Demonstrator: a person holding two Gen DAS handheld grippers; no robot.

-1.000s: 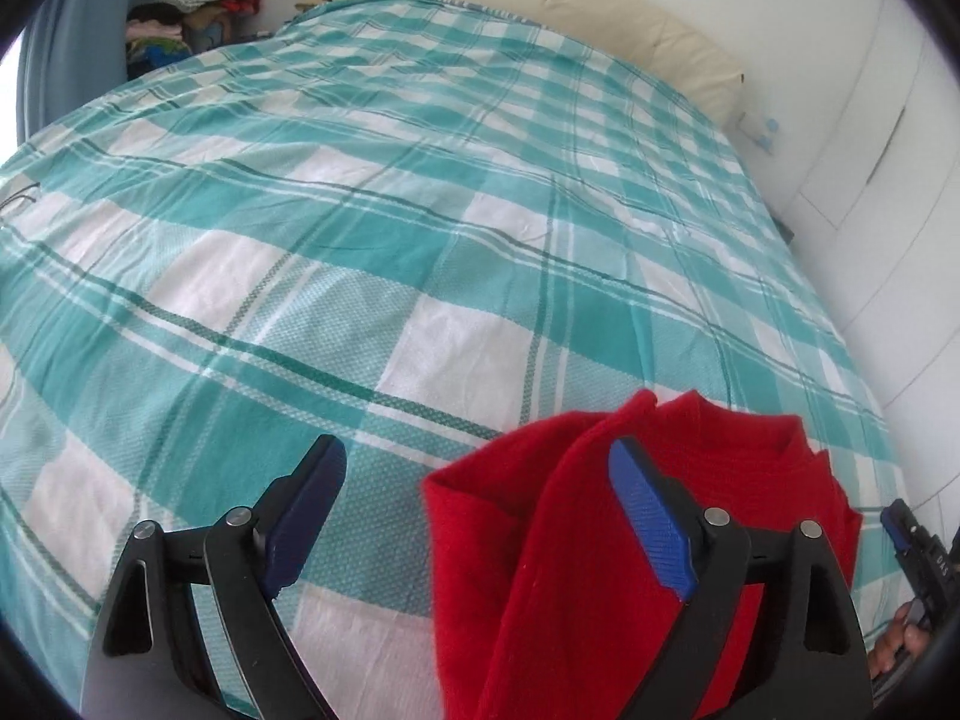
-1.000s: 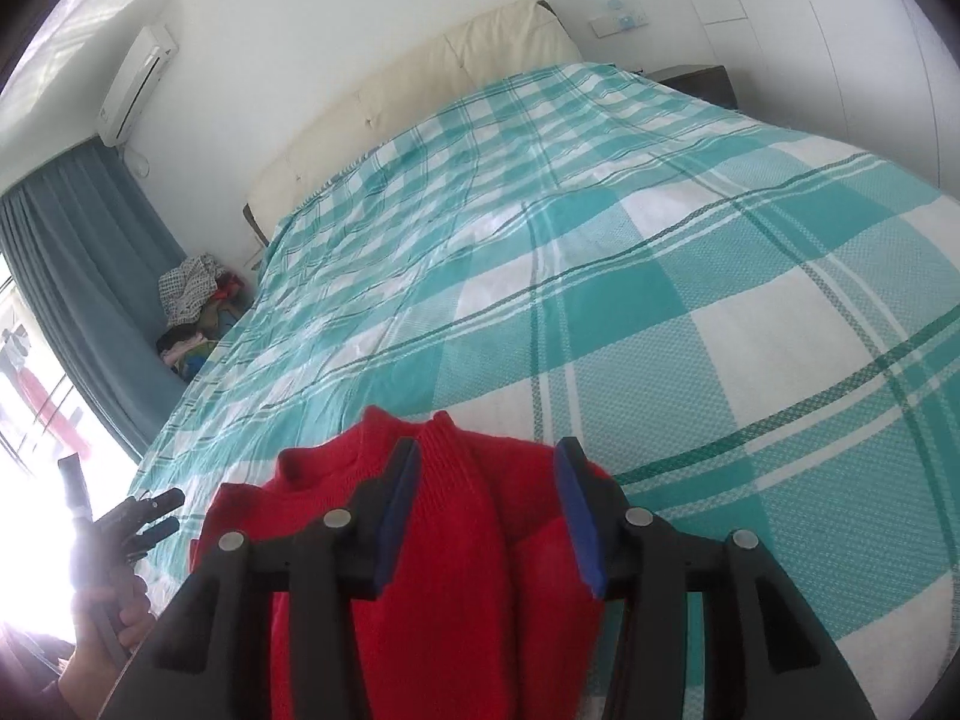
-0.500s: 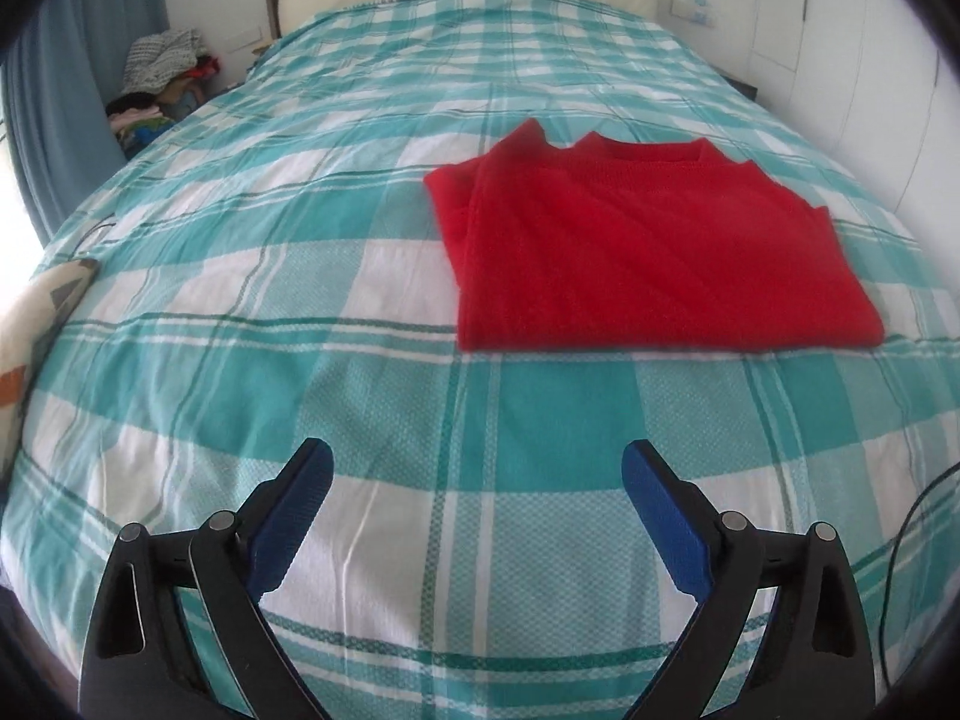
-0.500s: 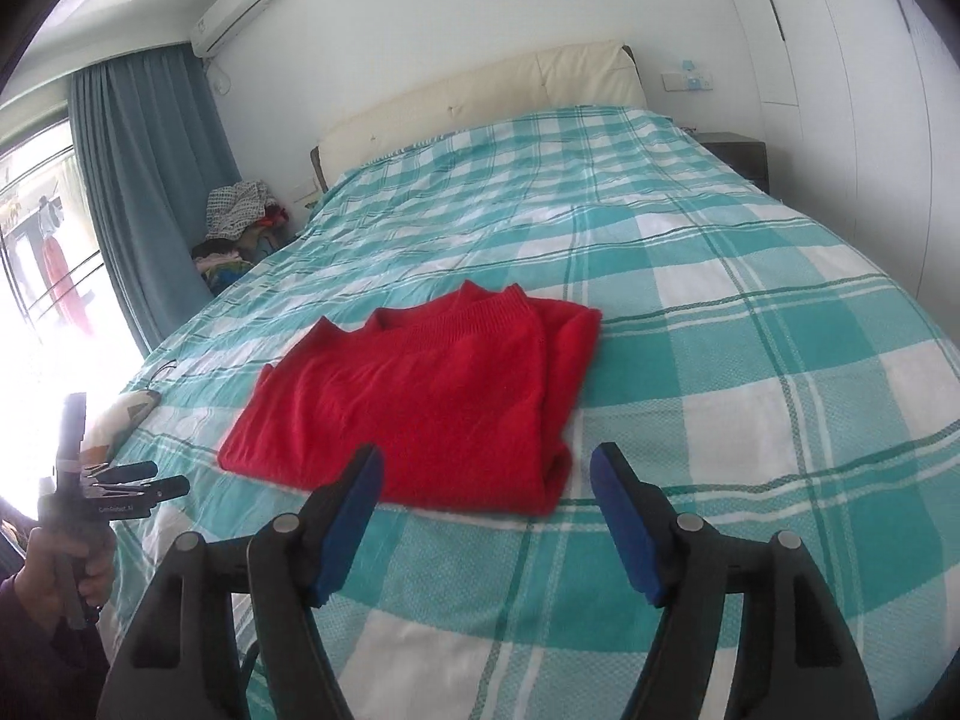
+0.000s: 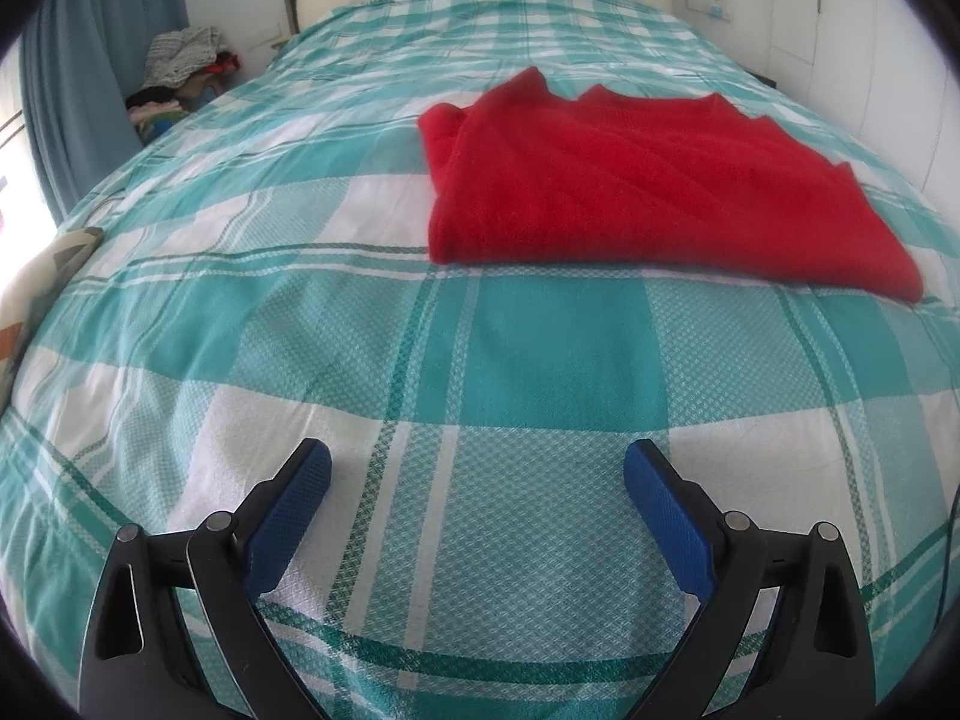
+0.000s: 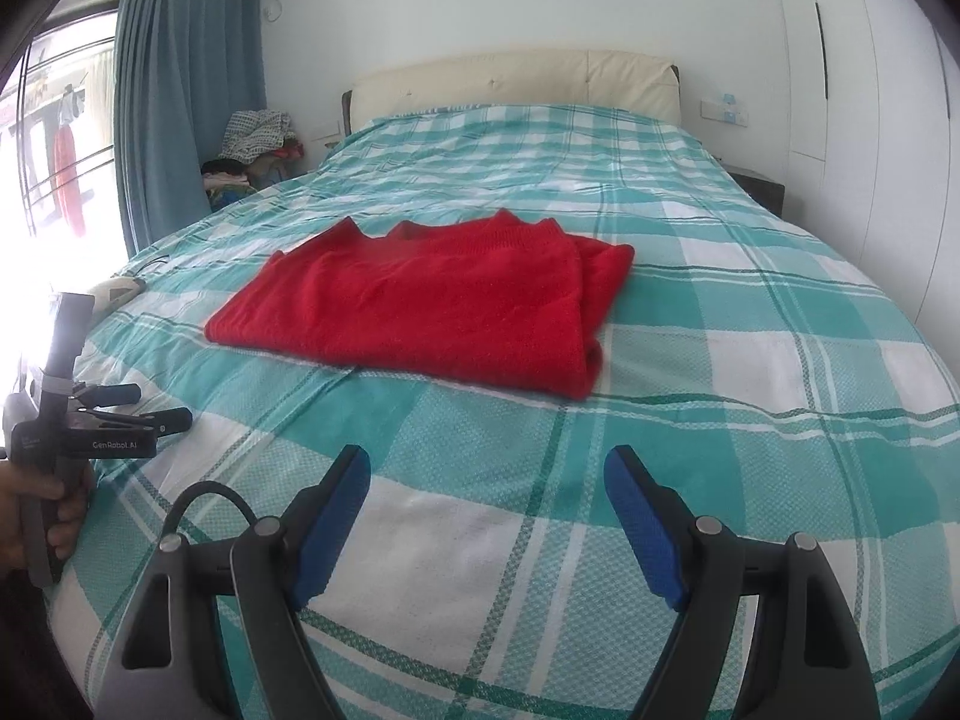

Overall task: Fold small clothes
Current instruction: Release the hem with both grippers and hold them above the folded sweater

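bed (image 6: 750,420): woven teal-and-white check cover, flat under both sets of fingers | red sweater (image 6: 432,306): soft knit, folded rectangle, lying well ahead of the fingers | left gripper (image 5: 477,480), right gripper (image 6: 486,480): jaws apart, the right's just widened, nothing between | step: fold looks finished; next likely another garment

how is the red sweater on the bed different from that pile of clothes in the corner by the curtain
The red sweater is folded flat into a neat rectangle; the pile of clothes is a loose heap. The sweater is a single solid colour; the pile mixes grey-patterned, dark and bright pieces. The sweater lies on the checked bedspread; the pile sits beside the bed. Both are untouched by any gripper.
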